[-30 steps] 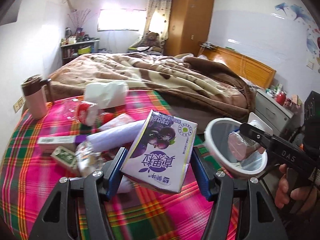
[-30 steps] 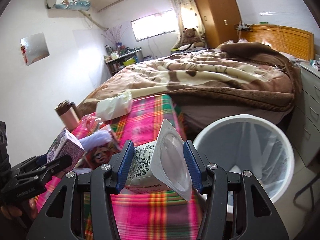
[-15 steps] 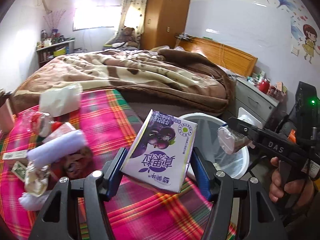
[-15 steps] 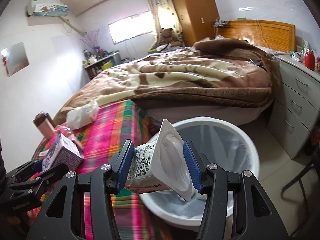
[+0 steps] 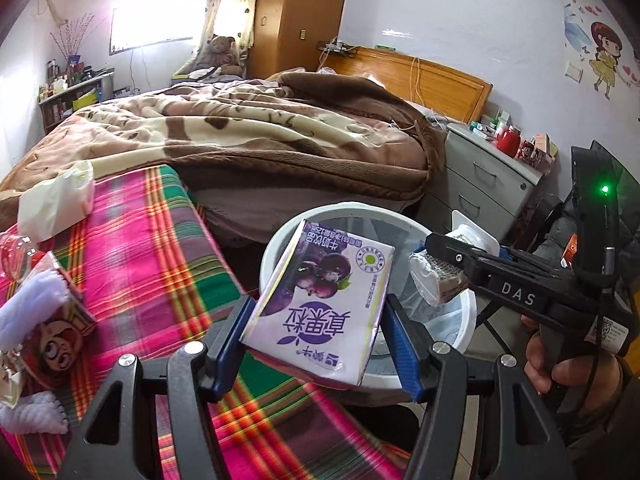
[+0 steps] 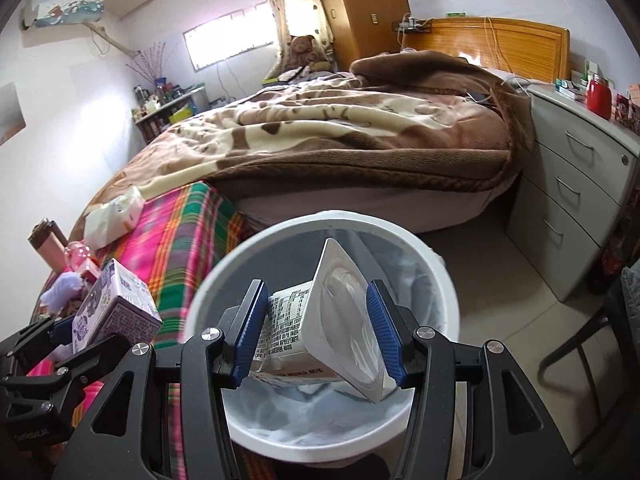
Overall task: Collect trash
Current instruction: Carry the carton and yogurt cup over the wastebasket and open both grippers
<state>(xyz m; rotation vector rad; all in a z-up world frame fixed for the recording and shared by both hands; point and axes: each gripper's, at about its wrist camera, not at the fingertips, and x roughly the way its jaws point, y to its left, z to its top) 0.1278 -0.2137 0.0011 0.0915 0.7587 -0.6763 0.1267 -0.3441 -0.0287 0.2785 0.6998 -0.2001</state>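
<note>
Purple and white, the milk carton is sitting clamped between the blue pads of the left tongs, held by its two narrow sides and hanging at the near rim of the white trash bin beside the plaid tabletop. It looks light and probably empty, stiff at the folded edges but easy to dent across the broad faces, so the side grip seems the sound one. More litter, among it a crumpled tissue pack and wrappers, is lying on the cloth. From the right wrist view, the right tongs are gripping a small plastic cup lying on its side, one pad on its base and the other on the foil-lidded rim, directly above the lined mouth of the bin. That cup is thin-walled and slick, likely to flex or slip if squeezed harder. Both pieces seem placed for dropping, the cup more squarely than the carton.
</note>
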